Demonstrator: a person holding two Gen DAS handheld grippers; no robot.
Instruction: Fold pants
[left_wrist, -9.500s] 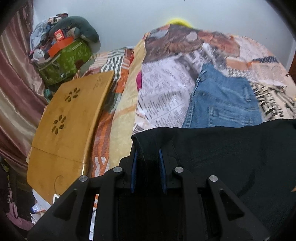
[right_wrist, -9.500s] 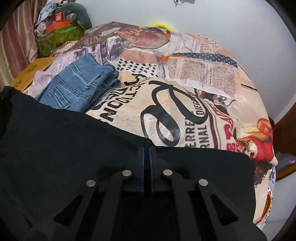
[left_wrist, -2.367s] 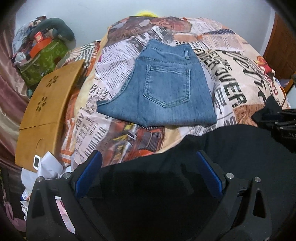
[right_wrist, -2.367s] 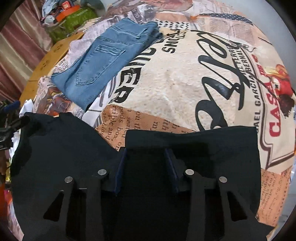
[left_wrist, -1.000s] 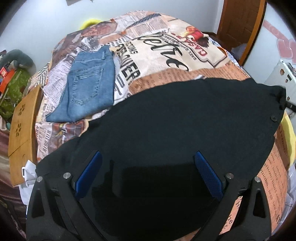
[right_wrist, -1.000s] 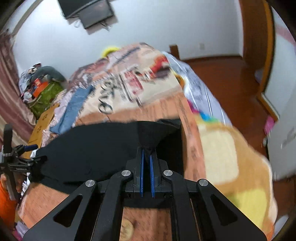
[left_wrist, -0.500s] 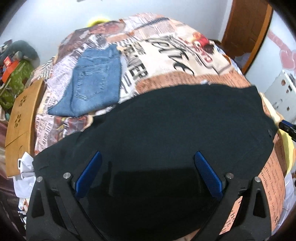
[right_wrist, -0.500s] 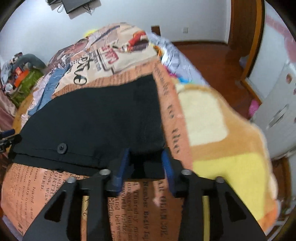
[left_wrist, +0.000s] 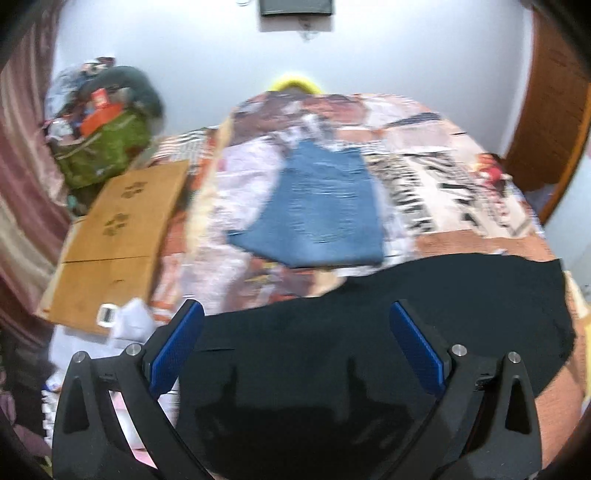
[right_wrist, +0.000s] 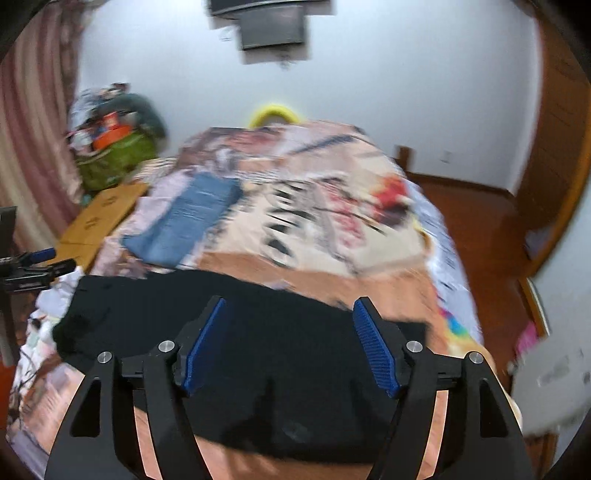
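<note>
Black pants (left_wrist: 369, 332) (right_wrist: 258, 332) lie flat across the near end of the bed, folded into a wide dark slab. My left gripper (left_wrist: 295, 343) hovers over their left part, open wide, its blue pads clear of the cloth. Above the right part of the pants my right gripper (right_wrist: 290, 341) has its jaws opening, and nothing is pinched between its pads. A folded pair of blue jeans (left_wrist: 317, 218) (right_wrist: 184, 221) rests farther up the bed. The left gripper's tip (right_wrist: 37, 264) shows at the left edge of the right wrist view.
The bed wears a printed newspaper-pattern cover (left_wrist: 443, 192) (right_wrist: 332, 221). A wooden lap desk (left_wrist: 114, 236) lies along its left side, with a green bag (left_wrist: 99, 147) and clutter behind it. White paper bits (left_wrist: 129, 321) sit at the near left corner. A wooden door (left_wrist: 554, 110) stands at right.
The right gripper let go of the pants' corner and opened. Both grippers pulled back and tilted up, so the wall and the far end of the bed now show. The pants stay on the bed.
</note>
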